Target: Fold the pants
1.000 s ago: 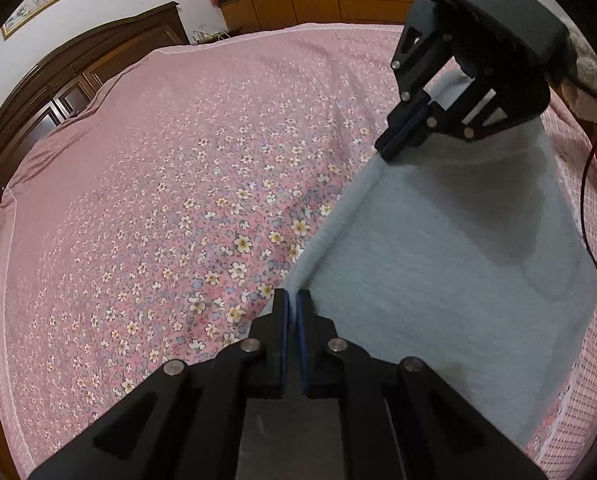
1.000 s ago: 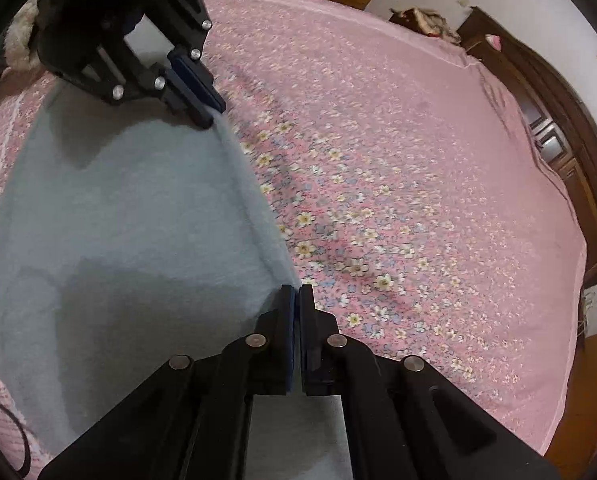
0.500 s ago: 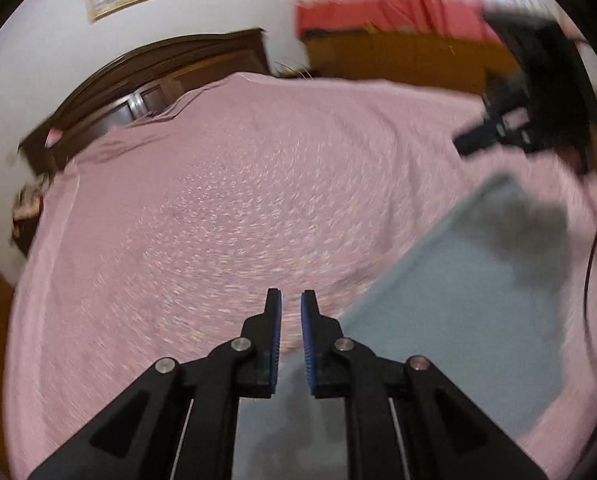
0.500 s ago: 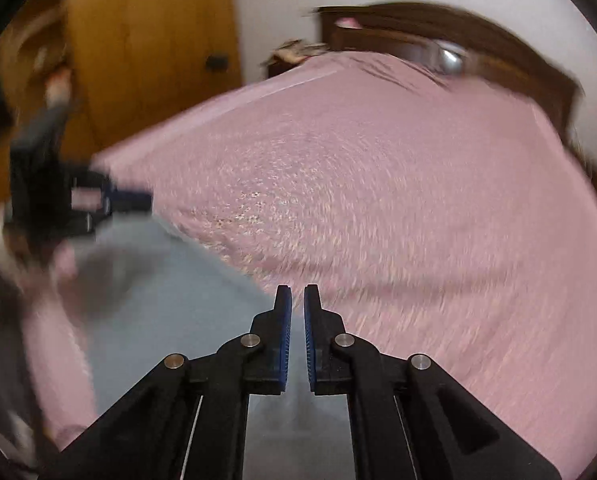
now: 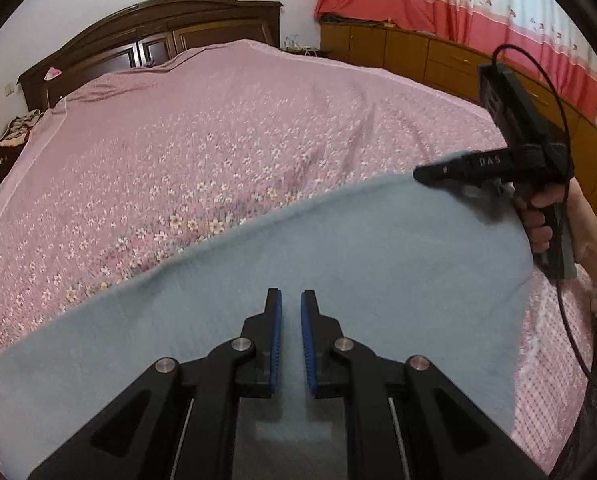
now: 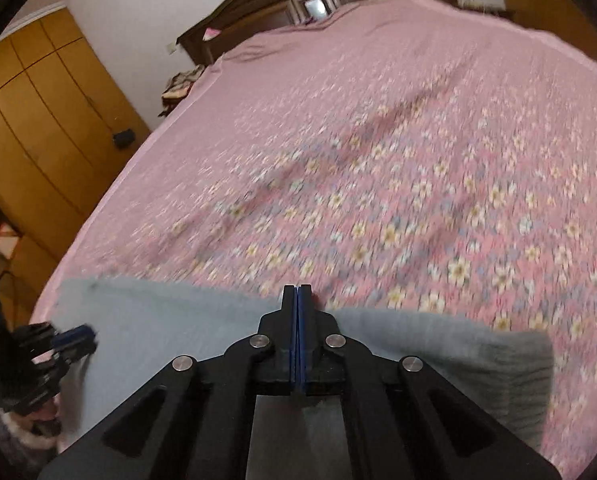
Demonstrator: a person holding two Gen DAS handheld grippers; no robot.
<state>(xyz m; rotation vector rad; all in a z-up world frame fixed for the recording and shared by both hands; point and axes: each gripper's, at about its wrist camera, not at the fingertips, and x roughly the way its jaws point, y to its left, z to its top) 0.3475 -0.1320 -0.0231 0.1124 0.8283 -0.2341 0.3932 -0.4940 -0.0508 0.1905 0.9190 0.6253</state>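
On floral bedspread (image 5: pixel 226 152), soft, perhaps knitted pants (image 5: pixel 378 264).

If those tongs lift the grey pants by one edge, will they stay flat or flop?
Probably flop: the grey pants are soft knit, lying limp on the bedspread. The ribbed end already curls. Likely light, and unlikely to slip.

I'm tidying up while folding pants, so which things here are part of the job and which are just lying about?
Part of the job:
grey pants, spread flat on the pink floral bedspread
left gripper, open above the pants
right gripper, shut, nothing visibly gripped

Just lying about:
bundle of cloth beside the bed
small pink item by the headboard
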